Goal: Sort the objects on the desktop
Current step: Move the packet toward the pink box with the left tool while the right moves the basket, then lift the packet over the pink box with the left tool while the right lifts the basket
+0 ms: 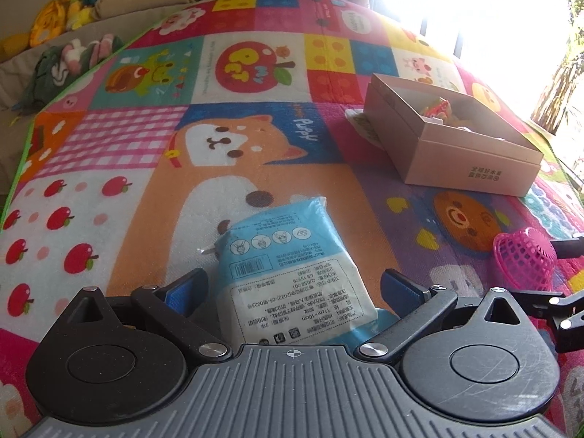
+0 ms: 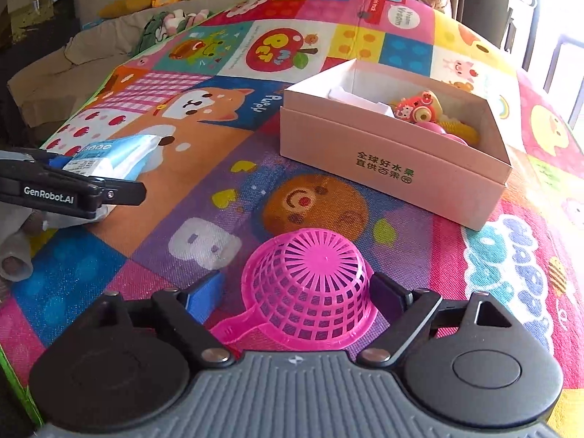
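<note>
While both grippers hover low over the cartoon-printed play mat (image 2: pixel 365 36), each straddles one item. The left gripper (image 1: pixel 294 284) stands wide, its blue pads either side of a blue-and-white tissue pack (image 1: pixel 288 266) lying flat on the mat; no pad visibly presses it. The right gripper (image 2: pixel 297 294) is also wide, its right pad touching or nearly touching an upturned pink plastic basket (image 2: pixel 310 288), the left pad apart. Beyond the basket sits an open pink cardboard box (image 2: pixel 394 168) containing small toys (image 2: pixel 419 107).
</note>
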Available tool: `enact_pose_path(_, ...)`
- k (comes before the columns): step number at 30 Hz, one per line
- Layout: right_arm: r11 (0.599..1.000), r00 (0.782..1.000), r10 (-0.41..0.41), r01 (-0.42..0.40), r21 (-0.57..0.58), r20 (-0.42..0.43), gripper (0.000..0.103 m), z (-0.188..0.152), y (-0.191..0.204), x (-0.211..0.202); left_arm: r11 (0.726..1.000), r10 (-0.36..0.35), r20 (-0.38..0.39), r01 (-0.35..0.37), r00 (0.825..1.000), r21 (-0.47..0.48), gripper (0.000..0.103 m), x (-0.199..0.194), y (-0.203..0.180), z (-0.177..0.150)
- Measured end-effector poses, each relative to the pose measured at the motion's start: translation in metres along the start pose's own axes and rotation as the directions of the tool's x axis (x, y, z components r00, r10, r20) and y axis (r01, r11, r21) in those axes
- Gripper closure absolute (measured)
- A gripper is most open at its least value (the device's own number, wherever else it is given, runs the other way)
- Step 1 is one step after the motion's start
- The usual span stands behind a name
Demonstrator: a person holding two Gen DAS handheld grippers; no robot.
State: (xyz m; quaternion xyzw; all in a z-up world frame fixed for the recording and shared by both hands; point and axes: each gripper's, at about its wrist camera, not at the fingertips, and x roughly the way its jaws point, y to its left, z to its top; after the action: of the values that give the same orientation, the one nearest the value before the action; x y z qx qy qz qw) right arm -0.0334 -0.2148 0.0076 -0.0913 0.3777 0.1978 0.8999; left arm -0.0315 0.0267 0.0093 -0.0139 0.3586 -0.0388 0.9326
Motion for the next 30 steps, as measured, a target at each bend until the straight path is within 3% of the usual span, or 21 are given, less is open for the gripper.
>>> enact_pose_path(8,0.995,0.998,-0.06,0.06,0.081,-0.006,0.009,-0.002,-0.01,-0.001,0.999,0.005,0.014,-0.005,1.0,-0.032,0.002,-0.009,0.009,-0.006)
enact_pose_path(11,0.992,0.997,-0.073,0.073,0.103,-0.006,0.008,-0.003,-0.015,-0.001,0.999,0.006,0.004,-0.006,1.0,-0.047,0.014,-0.004,0.009,-0.002)
enact_pose_path(15,0.989,0.997,-0.081,0.08,0.124,0.006,0.008,-0.008,-0.017,-0.004,1.0,0.028,0.006,-0.028,1.0,-0.014,0.023,-0.001,0.001,0.0)
enact_pose_path(20,0.993,0.997,-0.059,0.054,0.102,0.043,0.026,-0.011,-0.011,-0.01,0.999,0.03,0.017,-0.03,0.999,0.027,0.029,-0.005,-0.006,-0.005)
enact_pose_path(24,0.997,0.998,-0.035,0.032,0.072,0.043,0.028,-0.007,-0.006,-0.011,0.999,-0.002,0.015,0.002,1.0,0.035,0.035,-0.01,-0.011,-0.004)
enact_pose_path(27,0.998,0.995,-0.05,0.046,0.046,0.091,0.028,0.001,-0.005,-0.02,0.999,-0.015,0.042,0.013,0.999,0.044,0.037,-0.019,-0.016,0.004)
enact_pose_path(30,0.997,0.976,-0.069,0.064,0.032,0.205,0.028,0.021,-0.013,-0.046,0.998,-0.032,0.111,0.025,0.993,0.064,0.037,-0.035,-0.023,0.025)
